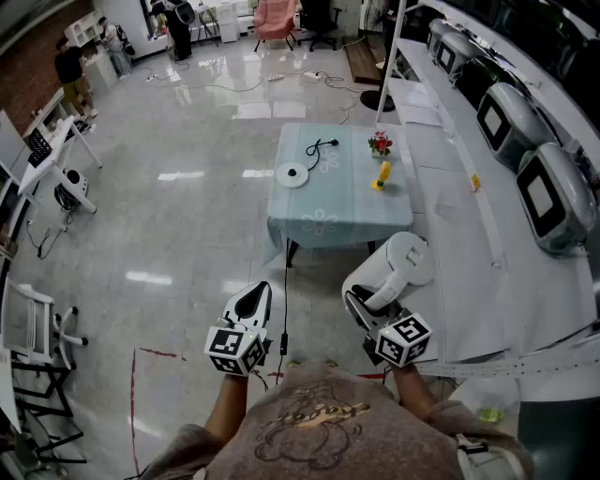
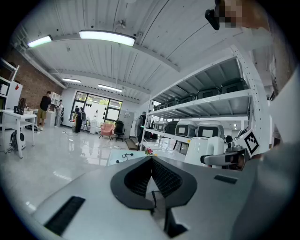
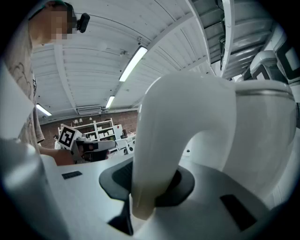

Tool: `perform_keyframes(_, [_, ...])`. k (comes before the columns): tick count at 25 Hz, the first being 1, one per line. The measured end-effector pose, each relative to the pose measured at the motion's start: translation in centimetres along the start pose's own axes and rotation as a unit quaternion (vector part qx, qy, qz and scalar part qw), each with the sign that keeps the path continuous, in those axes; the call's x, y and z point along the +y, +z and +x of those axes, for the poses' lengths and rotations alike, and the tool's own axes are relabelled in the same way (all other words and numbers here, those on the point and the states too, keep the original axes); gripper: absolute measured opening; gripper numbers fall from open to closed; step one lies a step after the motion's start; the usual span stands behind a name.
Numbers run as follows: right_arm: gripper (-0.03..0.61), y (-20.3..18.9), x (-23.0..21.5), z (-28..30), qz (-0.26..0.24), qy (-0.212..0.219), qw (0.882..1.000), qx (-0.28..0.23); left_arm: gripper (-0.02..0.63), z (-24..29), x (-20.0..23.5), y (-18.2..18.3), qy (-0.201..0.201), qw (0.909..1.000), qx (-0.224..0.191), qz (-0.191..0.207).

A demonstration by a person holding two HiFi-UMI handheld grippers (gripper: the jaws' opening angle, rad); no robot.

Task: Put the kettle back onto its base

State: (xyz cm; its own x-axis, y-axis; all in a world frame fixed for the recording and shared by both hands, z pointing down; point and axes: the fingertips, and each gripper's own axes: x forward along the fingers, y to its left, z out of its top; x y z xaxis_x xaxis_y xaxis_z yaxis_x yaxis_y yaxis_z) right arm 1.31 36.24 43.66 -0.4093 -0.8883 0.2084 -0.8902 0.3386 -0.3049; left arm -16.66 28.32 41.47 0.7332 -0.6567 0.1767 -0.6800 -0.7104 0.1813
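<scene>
Two gripper views show what your head view cannot: left gripper (image 2: pixel 151 161) closed on nothing, right gripper (image 3: pixel 147 187) clamped on the kettle (image 1: pixel 405 261) by its handle, while head view places the base (image 1: pixel 293 174) on the table (image 1: pixel 328 220), upper centre, well apart.

Ahead of you stands a table (image 1: pixel 323 211) covered with a pale blue cloth. On its far right part there is a small pot of red flowers (image 1: pixel 380 142). Nearer to you on the same side lies a yellow object (image 1: pixel 382 175), too small to identify. To your right runs white shelving (image 1: pixel 450 187) carrying a row of grey-and-white machines (image 1: pixel 553 197). The glossy floor (image 1: pixel 187 234) bears a red tape line (image 1: pixel 132 403). At the far end of the room, note a pink armchair (image 1: pixel 275 19). At the far left, note a white desk (image 1: pixel 58 131) and a standing person (image 1: pixel 69 70).
</scene>
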Motion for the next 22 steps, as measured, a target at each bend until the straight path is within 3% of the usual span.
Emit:
perform_keyframes(6, [0.083,0.3,0.0,0.6,-0.013,0.004,1.0,0.002,0.021,0.4,-0.3,1.2,-0.006,0.9999,-0.005,-0.007])
perform_keyframes(22, [0.086,-0.4,2.6,2.9,-0.017,-0.01,1.0,-0.012,0.021,0.1,2.8,-0.5,-0.05,0.9987,0.006,-0.003])
